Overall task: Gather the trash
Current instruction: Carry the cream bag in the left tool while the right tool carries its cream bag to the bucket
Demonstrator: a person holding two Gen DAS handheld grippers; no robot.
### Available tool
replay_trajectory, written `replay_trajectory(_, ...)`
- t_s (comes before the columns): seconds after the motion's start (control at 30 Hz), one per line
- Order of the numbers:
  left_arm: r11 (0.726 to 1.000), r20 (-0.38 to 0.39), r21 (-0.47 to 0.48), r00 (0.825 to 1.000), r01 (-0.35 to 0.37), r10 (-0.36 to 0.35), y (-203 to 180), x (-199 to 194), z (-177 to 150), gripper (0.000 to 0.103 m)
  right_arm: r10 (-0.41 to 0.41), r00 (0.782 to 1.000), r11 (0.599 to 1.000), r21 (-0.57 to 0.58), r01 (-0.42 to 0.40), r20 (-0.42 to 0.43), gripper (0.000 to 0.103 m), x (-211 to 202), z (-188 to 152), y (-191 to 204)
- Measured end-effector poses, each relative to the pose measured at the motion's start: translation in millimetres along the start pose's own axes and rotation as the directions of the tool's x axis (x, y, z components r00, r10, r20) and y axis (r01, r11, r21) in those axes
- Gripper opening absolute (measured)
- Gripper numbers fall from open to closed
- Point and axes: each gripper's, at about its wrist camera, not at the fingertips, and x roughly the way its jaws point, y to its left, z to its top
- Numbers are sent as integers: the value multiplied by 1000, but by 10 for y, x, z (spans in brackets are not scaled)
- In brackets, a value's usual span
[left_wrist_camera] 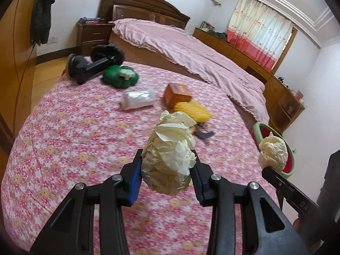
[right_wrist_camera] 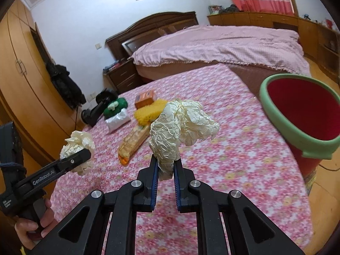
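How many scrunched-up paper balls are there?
2. One paper ball is clamped in the left gripper, the other paper ball in the right gripper, both above the flowery bed. More may be hidden.

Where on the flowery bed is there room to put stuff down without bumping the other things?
The near part of the flowery sheet, below the white packet, is bare. So is the stretch between the paper wads and the red bin. It is crowded at the far end: black holder, green toy, orange box and yellow sponge sit close together.
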Motion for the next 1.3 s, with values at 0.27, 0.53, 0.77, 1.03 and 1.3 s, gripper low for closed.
replay_trajectory(0.27, 998, 21, 54, 999, 42, -44, -318, -92, 69, 42, -22, 998, 999, 31, 20, 66, 13, -261, 80, -183)
replay_trajectory(0.53, 989, 14, 113, 995, 92, -94, -611, -70, 203, 42, -62, 993, 997, 52, 57, 104, 13, -405, 192, -353)
replay_trajectory(0.77, 979, -4, 160, 992, 128, -129, -918, 58, 285, 41, -111, 984, 993, 47, 105, 137, 13, -528, 304, -505)
replay_trajectory(1.03, 962, -30, 211, 985, 173, -170, -1333, 226, 356, 41, -178, 971, 984, 51, 172, 161, 13, -606, 414, -768)
replay_trajectory(1.3, 935, -96, 281, 976, 217, -198, -1841, 527, 396, 41, -190, 965, 980, 101, 174, 179, 13, -606, 593, -1141)
